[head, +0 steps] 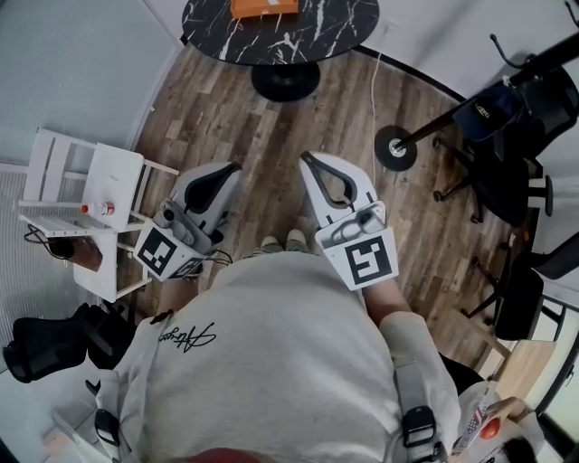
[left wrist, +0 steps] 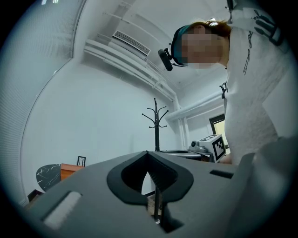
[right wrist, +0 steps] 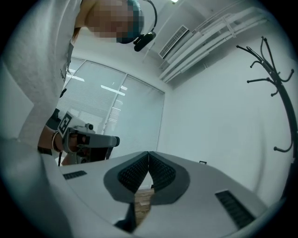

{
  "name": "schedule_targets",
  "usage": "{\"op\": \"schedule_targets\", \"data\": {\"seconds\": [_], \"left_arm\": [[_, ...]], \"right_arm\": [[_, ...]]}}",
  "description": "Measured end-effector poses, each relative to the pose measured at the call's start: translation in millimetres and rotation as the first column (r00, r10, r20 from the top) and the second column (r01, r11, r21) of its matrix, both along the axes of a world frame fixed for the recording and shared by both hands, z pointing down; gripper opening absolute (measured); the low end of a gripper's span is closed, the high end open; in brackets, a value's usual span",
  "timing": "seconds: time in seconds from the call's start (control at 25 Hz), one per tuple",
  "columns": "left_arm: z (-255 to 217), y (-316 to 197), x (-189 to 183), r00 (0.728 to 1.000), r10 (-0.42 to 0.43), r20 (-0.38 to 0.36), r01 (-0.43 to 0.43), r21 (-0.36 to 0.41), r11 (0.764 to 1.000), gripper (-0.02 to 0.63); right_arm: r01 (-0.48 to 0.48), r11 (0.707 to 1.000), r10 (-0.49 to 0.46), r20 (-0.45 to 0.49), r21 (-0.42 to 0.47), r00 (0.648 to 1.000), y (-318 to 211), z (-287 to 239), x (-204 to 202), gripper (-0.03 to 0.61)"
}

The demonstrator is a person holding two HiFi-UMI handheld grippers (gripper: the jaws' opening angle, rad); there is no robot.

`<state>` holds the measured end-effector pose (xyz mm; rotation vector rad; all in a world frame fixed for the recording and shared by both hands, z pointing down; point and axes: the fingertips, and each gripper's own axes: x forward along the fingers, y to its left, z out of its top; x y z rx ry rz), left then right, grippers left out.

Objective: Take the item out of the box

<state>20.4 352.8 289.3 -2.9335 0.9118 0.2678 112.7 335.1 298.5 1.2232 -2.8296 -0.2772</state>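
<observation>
Past my shirt (head: 271,362), the left gripper (head: 231,169) and right gripper (head: 309,160) had empty jaws closed. I saw an orange box (head: 264,7) on the table (head: 335,27).

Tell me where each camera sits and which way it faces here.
Head view: on the head, facing steeply down; shirt, left gripper, right gripper.
Left gripper view: on that gripper, tilted upward past shut jaws; shirt at right.
Right gripper view: same, upward; shirt at left.
Shared: both gripper views show the coat rack.

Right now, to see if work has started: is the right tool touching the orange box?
Apart. Head view: right tool hangs over floor, orange box on the table beyond.
</observation>
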Motion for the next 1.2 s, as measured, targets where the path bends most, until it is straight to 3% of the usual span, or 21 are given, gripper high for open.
{"op": "schedule_targets", "data": {"seconds": [0.4, 0.64, 1.2], "left_arm": [[-10.0, 8.2, 20.3, 0.999, -0.039, -0.027, 0.04, 0.04, 0.998, 0.003], [-3.1, 5.8, 14.4, 0.997, -0.068, -0.038, 0.069, 0.004, 0.998, 0.002], [0.9, -36.2, 9.4, 0.999, -0.041, -0.024, 0.041, 0.003, 0.999, 0.002]], "right_arm": [[0.043, 0.999, -0.042, 0.034, -0.028, 0.999, 0.2, -3.0, 15.3, 0.009], [0.028, 0.999, -0.027, 0.036, -0.024, 0.999, -1.7, 1.4, 19.2, 0.009], [-0.018, 1.0, 0.018, 0.034, -0.001, 0.999, -47.8, -1.0, 18.3, 0.009]]}}
